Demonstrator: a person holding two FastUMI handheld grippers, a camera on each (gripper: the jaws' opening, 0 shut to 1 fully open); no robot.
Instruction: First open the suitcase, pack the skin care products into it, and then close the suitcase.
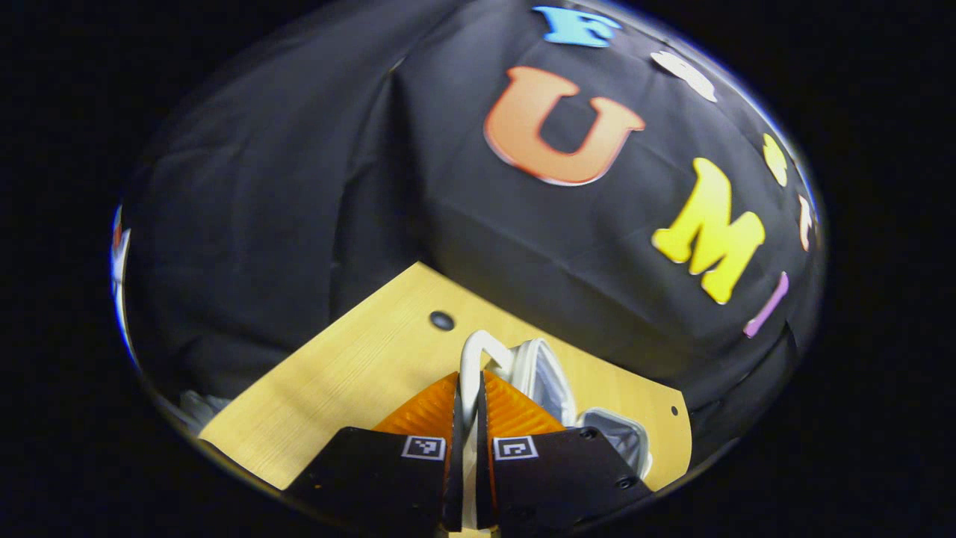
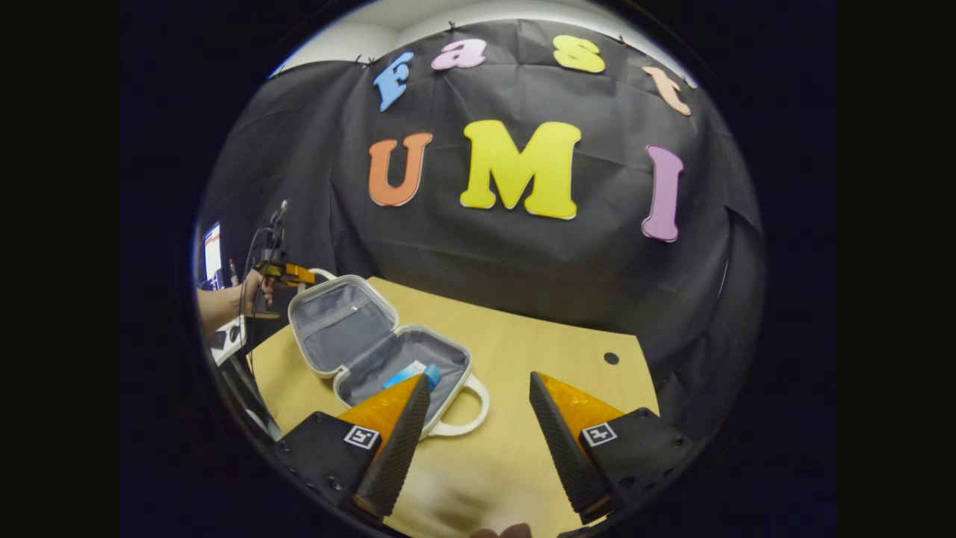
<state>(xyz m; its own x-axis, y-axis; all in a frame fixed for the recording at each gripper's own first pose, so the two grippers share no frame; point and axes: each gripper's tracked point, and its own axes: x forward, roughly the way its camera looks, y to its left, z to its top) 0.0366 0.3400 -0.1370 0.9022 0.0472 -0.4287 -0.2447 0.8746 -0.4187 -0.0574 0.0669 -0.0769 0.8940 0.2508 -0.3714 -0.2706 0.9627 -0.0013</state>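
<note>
A small grey suitcase (image 2: 381, 340) lies open on a wooden table (image 2: 538, 351), its lid raised. The lid's white handle (image 1: 478, 359) is clamped between the left gripper (image 1: 468, 400) jaws. What appears to be a blue-capped skin care tube (image 2: 414, 373) rests inside. The right gripper (image 2: 478, 396) is held above the table, jaws wide apart. The lid should be swung over slowly, the handle held squarely

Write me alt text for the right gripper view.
A small white suitcase lies open on a wooden table, a blue-capped tube in its grey lining. The right gripper hangs open nearby; the left gripper pinches the lid's handle.
</note>
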